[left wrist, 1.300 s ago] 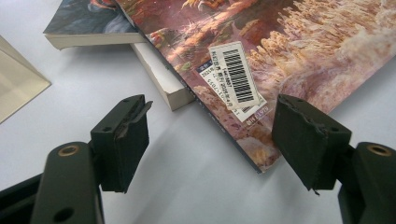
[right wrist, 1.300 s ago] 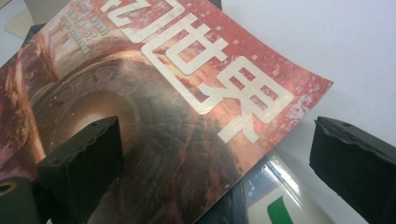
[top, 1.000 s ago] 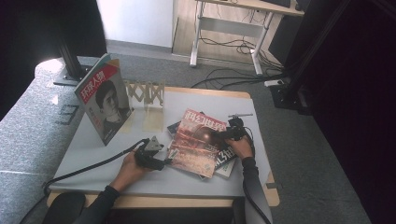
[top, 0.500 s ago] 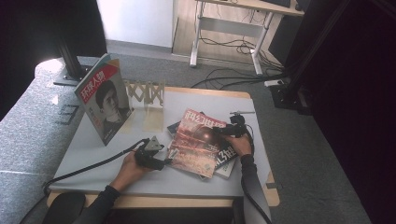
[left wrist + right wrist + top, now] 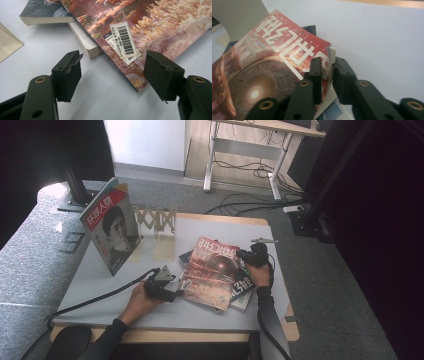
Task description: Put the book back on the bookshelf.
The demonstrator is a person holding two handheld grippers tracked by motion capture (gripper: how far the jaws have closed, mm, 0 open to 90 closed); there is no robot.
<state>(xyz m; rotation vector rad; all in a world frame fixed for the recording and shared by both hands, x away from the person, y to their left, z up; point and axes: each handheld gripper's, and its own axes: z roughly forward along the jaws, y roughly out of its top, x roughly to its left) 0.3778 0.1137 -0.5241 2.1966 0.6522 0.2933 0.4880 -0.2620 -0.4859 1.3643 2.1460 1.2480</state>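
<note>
A red magazine [image 5: 212, 270] lies tilted on top of a pile of books [image 5: 243, 289] in the middle of the table. My right gripper [image 5: 241, 255] is at its far right corner. In the right gripper view the jaws [image 5: 327, 65] have just been closing and now pinch the magazine's [image 5: 262, 75] edge, which curls up between them. My left gripper [image 5: 176, 293] lies low at the magazine's near left corner. Its jaws [image 5: 112, 67] stand open on either side of that corner with the barcode label [image 5: 125, 41], not touching it.
A magazine with a portrait cover [image 5: 111, 232] stands upright at the back left, next to a wooden folding rack [image 5: 156, 220]. A thick white-paged book [image 5: 82, 40] sticks out under the red magazine. Bare grey tabletop [image 5: 100, 285] lies to the left and front.
My right gripper's jaws have shut on the red magazine's edge and the hand has risen slightly. The left hand has stayed where it was.
</note>
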